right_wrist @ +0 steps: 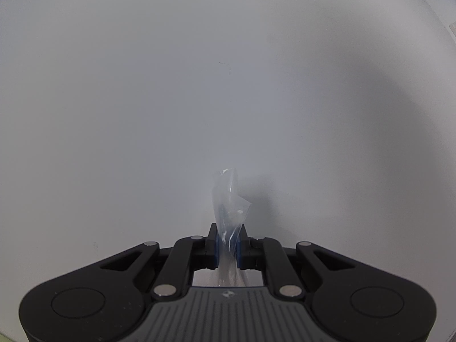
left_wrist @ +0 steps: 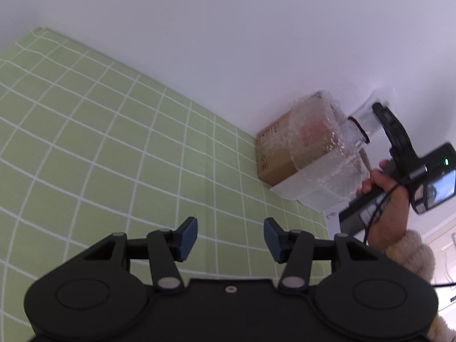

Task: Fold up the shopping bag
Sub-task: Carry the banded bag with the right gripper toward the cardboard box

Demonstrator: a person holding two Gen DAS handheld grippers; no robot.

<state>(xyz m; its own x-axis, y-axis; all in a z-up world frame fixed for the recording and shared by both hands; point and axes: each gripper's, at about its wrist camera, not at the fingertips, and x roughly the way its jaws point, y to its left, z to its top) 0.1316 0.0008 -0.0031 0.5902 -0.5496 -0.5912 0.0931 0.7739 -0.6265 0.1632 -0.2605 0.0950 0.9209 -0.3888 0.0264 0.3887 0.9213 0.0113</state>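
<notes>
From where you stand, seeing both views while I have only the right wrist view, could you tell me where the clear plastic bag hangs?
Observer: The clear plastic shopping bag hangs in the air in front of a brown cardboard box.
Operator: Is the left hand-held gripper holding any of it?
Observer: No, the left hand-held gripper is open and empty.
Operator: What lies under it?
Observer: A green checked tablecloth.
</notes>
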